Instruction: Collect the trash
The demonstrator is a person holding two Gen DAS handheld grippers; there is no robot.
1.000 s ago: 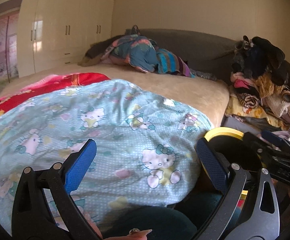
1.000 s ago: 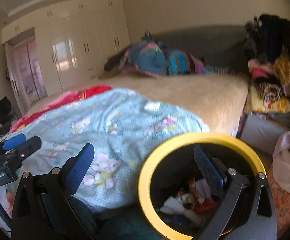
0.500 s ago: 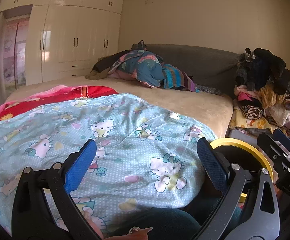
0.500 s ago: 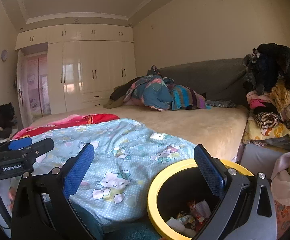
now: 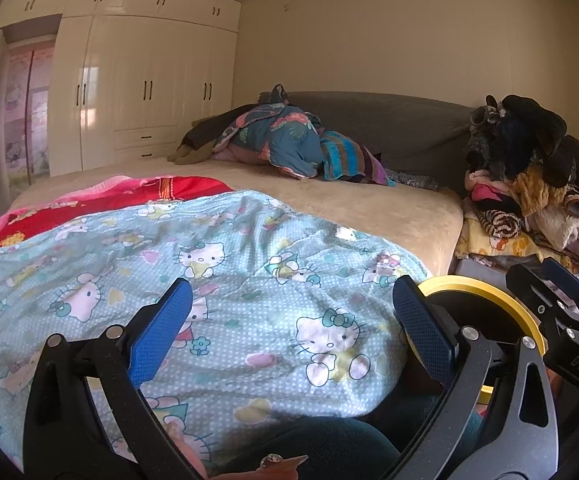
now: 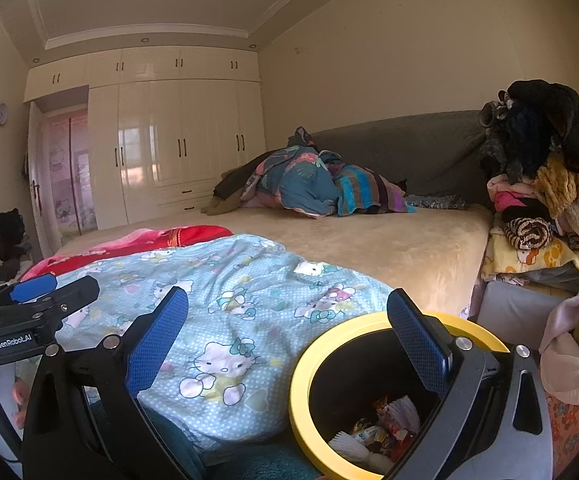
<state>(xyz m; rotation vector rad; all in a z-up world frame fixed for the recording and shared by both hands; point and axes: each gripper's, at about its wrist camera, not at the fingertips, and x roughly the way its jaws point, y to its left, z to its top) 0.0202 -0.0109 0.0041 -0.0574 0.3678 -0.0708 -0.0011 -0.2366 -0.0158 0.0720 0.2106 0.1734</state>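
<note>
A black trash bin with a yellow rim [image 6: 301, 392] stands on the floor beside the bed; it also shows in the left wrist view [image 5: 489, 292]. Inside lie wrappers and crumpled paper [image 6: 381, 428]. My right gripper [image 6: 287, 334] is open and empty, held above the bin's left rim and the bed edge. My left gripper [image 5: 291, 318] is open and empty over the Hello Kitty blanket [image 5: 217, 276]. Each gripper shows at the edge of the other's view: the right one [image 5: 561, 320] and the left one [image 6: 33, 308].
A wide bed [image 6: 389, 236] carries the light-blue blanket, a red blanket [image 6: 129, 244] and a heap of bedding [image 6: 309, 188] by the grey headboard. A pile of clothes [image 6: 549, 184] stands right of the bed. White wardrobes [image 6: 169, 140] line the far wall.
Both grippers have tilted upward, so more wall and ceiling show and the bin sits lower in view. Both stay open and empty.
</note>
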